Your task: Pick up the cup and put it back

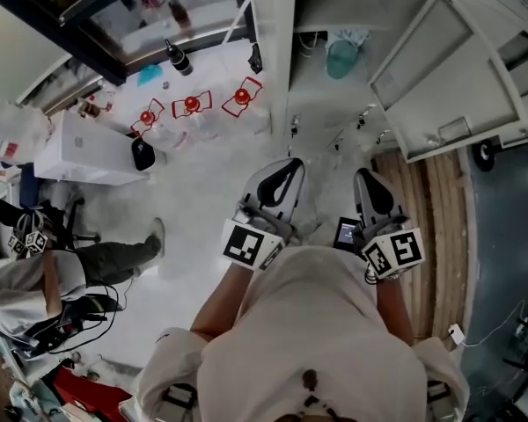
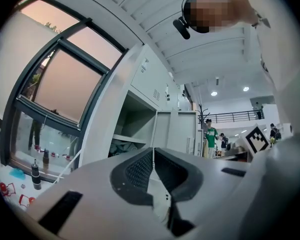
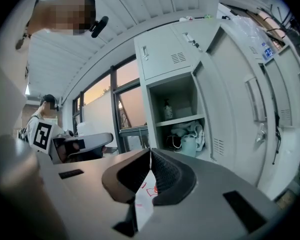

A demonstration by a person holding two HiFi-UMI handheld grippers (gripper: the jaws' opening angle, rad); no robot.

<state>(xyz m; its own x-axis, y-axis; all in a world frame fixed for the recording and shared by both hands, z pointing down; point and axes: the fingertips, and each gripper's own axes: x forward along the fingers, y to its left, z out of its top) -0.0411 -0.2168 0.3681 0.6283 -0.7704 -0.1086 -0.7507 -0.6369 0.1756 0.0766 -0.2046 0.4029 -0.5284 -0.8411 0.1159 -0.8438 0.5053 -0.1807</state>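
Plainly nothing is held yet. Closest in, at the person's chest, the left gripper [image 1: 286, 167] has its jaws pressed together with nothing between them, as the left gripper view [image 2: 153, 152] confirms. The right gripper [image 1: 368, 179] beside it is closed and empty in the same way in its own view [image 3: 150, 152]. Both point roughly level toward the open locker [image 3: 176, 59] ahead, well apart from it. Its door [image 1: 449, 73] is swung out to the right in the head view. Farther in, a small bottle [image 3: 168, 109] stands above the shelf [image 3: 181, 120]. The pale teal cup [image 3: 189, 145] sits in the compartment below that shelf, upright among white clutter that is too small to name. From above, the cup [image 1: 341, 58] shows deep inside the opening. I judge this to be the approach before the pick. The next move calls for one gripper, probably the right, to spread its jaws, reach in under the shelf without catching the clutter, and close on the cup's wall.
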